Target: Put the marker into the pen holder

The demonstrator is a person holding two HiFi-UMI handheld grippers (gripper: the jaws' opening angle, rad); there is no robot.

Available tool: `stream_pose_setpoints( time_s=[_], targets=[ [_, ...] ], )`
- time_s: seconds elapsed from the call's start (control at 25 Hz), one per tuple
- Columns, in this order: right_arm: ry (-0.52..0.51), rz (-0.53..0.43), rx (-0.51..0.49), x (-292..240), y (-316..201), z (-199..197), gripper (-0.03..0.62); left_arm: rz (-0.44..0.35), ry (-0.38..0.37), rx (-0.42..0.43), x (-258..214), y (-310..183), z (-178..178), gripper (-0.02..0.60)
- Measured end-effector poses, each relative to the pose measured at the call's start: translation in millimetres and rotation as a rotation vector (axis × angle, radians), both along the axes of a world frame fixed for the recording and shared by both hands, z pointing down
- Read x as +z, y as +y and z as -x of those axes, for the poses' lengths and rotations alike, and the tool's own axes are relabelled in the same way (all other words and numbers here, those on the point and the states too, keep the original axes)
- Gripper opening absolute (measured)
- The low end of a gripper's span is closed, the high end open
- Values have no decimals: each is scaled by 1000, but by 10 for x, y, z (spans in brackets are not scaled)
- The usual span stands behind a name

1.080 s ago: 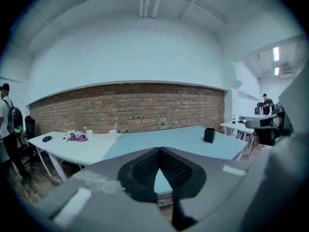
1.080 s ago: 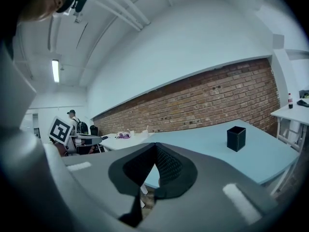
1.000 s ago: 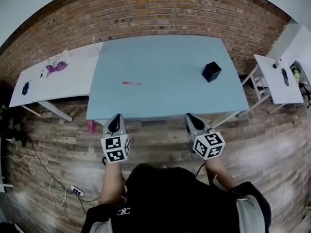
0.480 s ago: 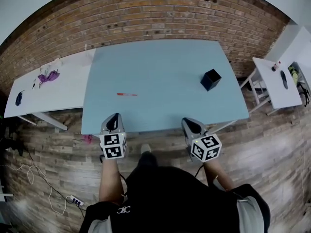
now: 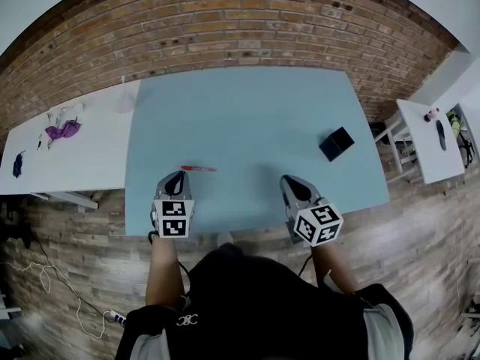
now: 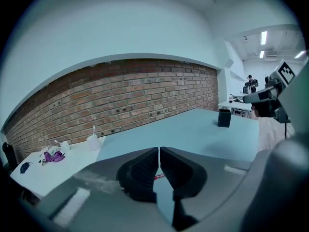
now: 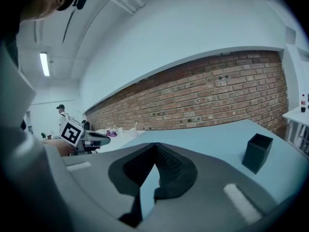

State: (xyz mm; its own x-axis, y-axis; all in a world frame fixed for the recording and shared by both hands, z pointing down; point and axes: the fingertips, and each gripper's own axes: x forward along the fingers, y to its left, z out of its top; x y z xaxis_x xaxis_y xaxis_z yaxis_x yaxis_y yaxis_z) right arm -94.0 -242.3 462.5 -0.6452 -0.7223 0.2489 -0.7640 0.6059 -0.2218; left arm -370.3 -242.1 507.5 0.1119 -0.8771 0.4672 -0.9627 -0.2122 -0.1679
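Both grippers have come forward from over the wooden floor, and their tips now reach past the near edge of the blue surface (image 5: 247, 118). The person has stepped in close behind them. The left gripper (image 5: 176, 178) sits at the near left, with its jaws drawn together to a hairline slit and nothing between them. The right gripper (image 5: 293, 184) is level with it further right, its jaw tips touching and also empty.

The marker (image 5: 198, 169) lies flat on the surface just beyond the left gripper's tips and slightly to their right, with its length running left to right. In the left gripper view a sliver of its red barrel shows through the slit below the pads. The pen holder (image 5: 337, 143), a black square cup with an open top, stands upright towards the right side of the surface, well apart from the marker and beyond the right gripper.

The marker looks like a light, stiff plastic stick. Its smooth round barrel would probably roll or skid if nudged from one side. The best hold seems to be across the middle of the barrel, with the pads squarely on either side. For that the left jaws would first have to open and then come down almost to the surface, because the marker lies so low.
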Motion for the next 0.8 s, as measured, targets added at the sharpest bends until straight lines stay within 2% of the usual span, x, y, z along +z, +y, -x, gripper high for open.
stream_pose_setpoints(
  time_s=[0.2, 0.28, 0.56, 0.72, 0.8],
  targets=[
    [-13, 9, 29, -23, -462, 207, 3, 115, -28, 56, 248, -460, 271, 37],
    [-5, 26, 43, 27, -591, 263, 3, 158, -65, 115, 419, -586, 329, 43],
    [34, 90, 95, 190, -889, 366, 3, 336, -307, 535, 986, -722, 323, 74],
    [48, 123, 137, 256, -878, 258, 3, 445, -468, 770, 1340, -661, 273, 138],
    [55, 138, 156, 294, -844, 164, 3, 494, -518, 851, 1466, -616, 245, 155]
  ],
)
